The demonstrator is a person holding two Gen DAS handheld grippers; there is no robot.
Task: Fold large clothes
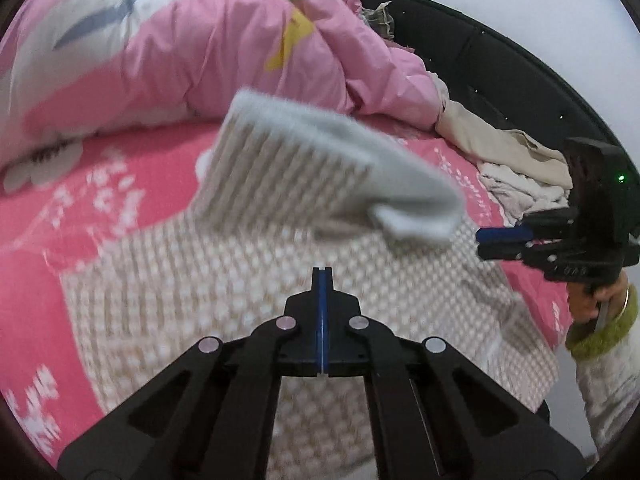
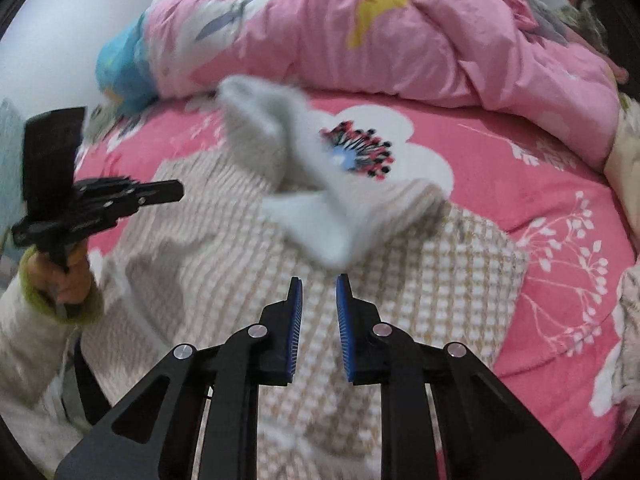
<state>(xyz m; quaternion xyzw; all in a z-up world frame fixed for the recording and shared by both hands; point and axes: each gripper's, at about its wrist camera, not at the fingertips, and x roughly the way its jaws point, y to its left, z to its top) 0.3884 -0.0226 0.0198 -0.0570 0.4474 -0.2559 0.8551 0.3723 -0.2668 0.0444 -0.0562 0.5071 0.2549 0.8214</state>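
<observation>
Big pink floral bed (image 2: 540, 184) fills the scene, a rumpled pink quilt (image 2: 420, 40) heaped along its far side. Spread on the sheet, near edge, is the garment to fold: a beige-and-white checked knit top (image 2: 420, 280), lying flat under both tools. A part of it, pale grey on the inside (image 2: 320, 220), is up off the bed and blurred, curling over toward the far side — looks like a flap in mid-fold, held by nothing I can see.

Left gripper (image 1: 322, 280): jaws pressed fully together, blue pads meeting, no cloth between them. Right gripper (image 2: 319, 292): jaws nearly closed, a narrow gap showing, nothing in it either.

The key relation: the loose flap sits just beyond both sets of fingertips, farther up the bed, its long axis slanting across from far left to near right. From the right wrist view its lowest corner hangs just ahead of the right jaws, so the right hand (image 1: 592, 300) seems nearer.
</observation>
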